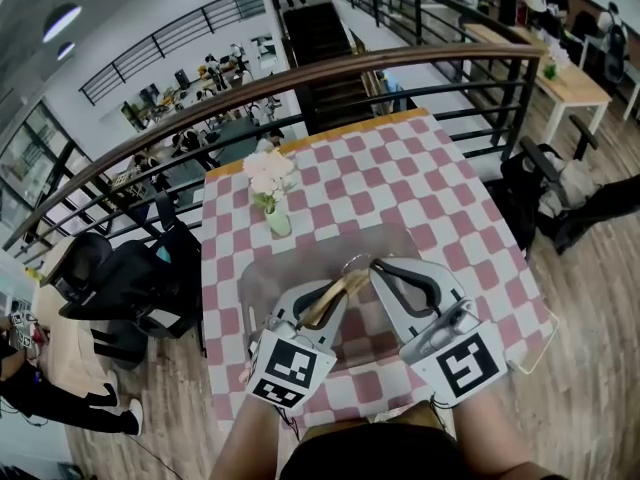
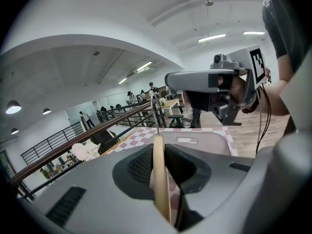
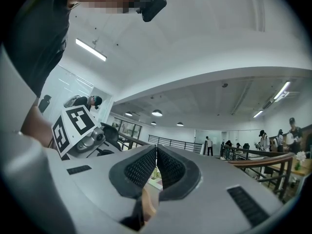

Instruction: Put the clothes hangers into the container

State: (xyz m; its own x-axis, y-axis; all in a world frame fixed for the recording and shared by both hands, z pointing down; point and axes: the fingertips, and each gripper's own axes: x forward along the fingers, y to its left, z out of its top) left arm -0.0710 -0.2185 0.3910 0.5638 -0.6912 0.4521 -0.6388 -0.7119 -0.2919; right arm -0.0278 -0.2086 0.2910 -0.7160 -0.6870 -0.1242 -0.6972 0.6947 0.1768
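Observation:
A wooden clothes hanger (image 1: 335, 298) with a metal hook (image 1: 355, 261) stands on edge between the pads of my left gripper (image 1: 343, 286), which is shut on it. In the left gripper view the hanger (image 2: 160, 179) fills the gap of that gripper (image 2: 158, 147), and its hook rises in front. Below and beyond lies the translucent container (image 1: 252, 280), whose far wall (image 2: 195, 143) shows in the left gripper view. My right gripper (image 1: 378, 265) hovers beside the hook over the container. Its jaws (image 3: 156, 150) are shut with the tips touching, holding nothing.
The container lies on a pink-and-white checked table (image 1: 400, 168). A small green vase (image 1: 277, 220) of pale flowers (image 1: 268, 173) stands just behind the container. A dark railing (image 1: 300, 78) curves behind the table, and black chairs (image 1: 130, 278) stand to its left.

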